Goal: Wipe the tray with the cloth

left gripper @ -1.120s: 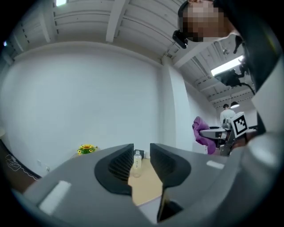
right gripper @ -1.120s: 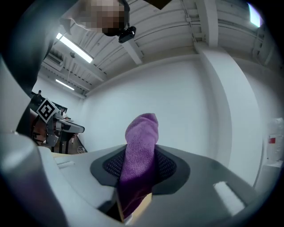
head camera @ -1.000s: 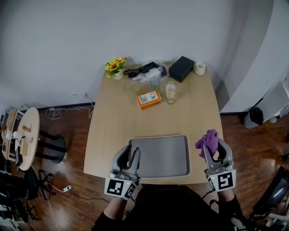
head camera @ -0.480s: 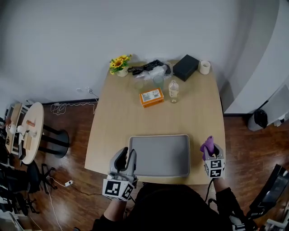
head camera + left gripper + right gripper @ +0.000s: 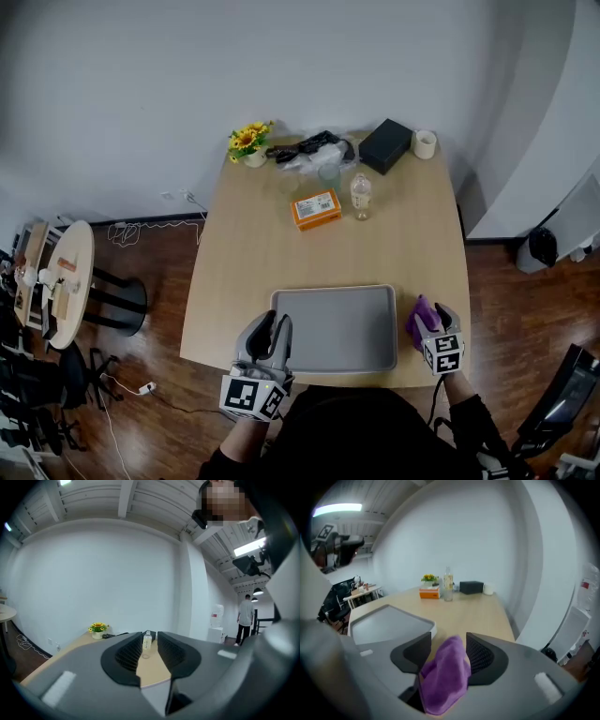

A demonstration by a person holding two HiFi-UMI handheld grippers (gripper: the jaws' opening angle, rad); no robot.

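Observation:
The grey tray point(image 5: 333, 328) lies empty near the table's front edge; it also shows as the tray point(image 5: 382, 620) in the right gripper view. A purple cloth point(image 5: 419, 315) rests on the table just right of it. My right gripper point(image 5: 429, 316) stands around the cloth point(image 5: 445, 674); its jaws are opening and the left pad has come off the fabric. My left gripper point(image 5: 274, 325) hovers at the tray's front-left corner. In its own view the left gripper point(image 5: 150, 646) has a narrow gap with nothing in it, and its jaws are closing.
At the far end of the table stand an orange box point(image 5: 314, 208), a clear bottle point(image 5: 361, 195), a black box point(image 5: 387, 144), a white roll point(image 5: 425, 142), yellow flowers point(image 5: 247, 141) and a plastic bag with cables point(image 5: 314, 150). A round side table point(image 5: 56, 281) stands on the floor at the left.
My right gripper has come down and nearer with the cloth, from above the table's right edge to beside the tray, and its jaws have spread. The left gripper has hardly moved.

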